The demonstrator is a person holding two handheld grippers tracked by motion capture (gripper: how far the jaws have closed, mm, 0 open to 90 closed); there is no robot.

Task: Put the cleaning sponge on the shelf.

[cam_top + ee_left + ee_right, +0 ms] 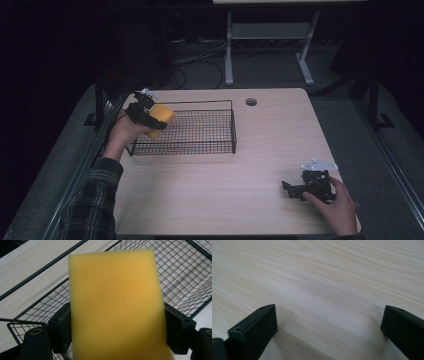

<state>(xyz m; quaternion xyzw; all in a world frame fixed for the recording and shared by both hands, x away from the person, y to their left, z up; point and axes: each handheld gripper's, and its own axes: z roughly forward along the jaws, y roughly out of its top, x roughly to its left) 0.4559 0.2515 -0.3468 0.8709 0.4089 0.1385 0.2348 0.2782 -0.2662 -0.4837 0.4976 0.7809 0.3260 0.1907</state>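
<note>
High view: wooden table (225, 200) bearing a black wire basket (200, 148) on its left half; left gripper (150, 117) held above the basket's near-left corner, jaws clamped on a yellow sponge (161, 119) carried clear of the mesh floor; left hand (124, 134) wrapped around the gripper body, plaid sleeve (92, 200) entering from the bottom left; right gripper (292, 189) resting low over the table's near-right corner, well apart from the basket, grey three-cornered plate (318, 165) on top, right hand (336, 206) gripping from behind; round cable hole (251, 102) in the tabletop beyond the basket's far-right corner; legs of a white stand (270, 35) on the dark floor past the table's far edge

Left gripper view: sponge (116, 307) upright between the two black jaws, one pad pressed against each long side, foam slightly pinched inward at the contact; basket (180, 280) below and behind, rim wires and mesh floor running diagonally, bare tabletop (27, 267) beyond the rim at upper left

Right gripper view: right gripper (329, 322) with jaws spread wide, nothing between them, pale wood grain of the table (324, 272) beneath and ahead
</note>
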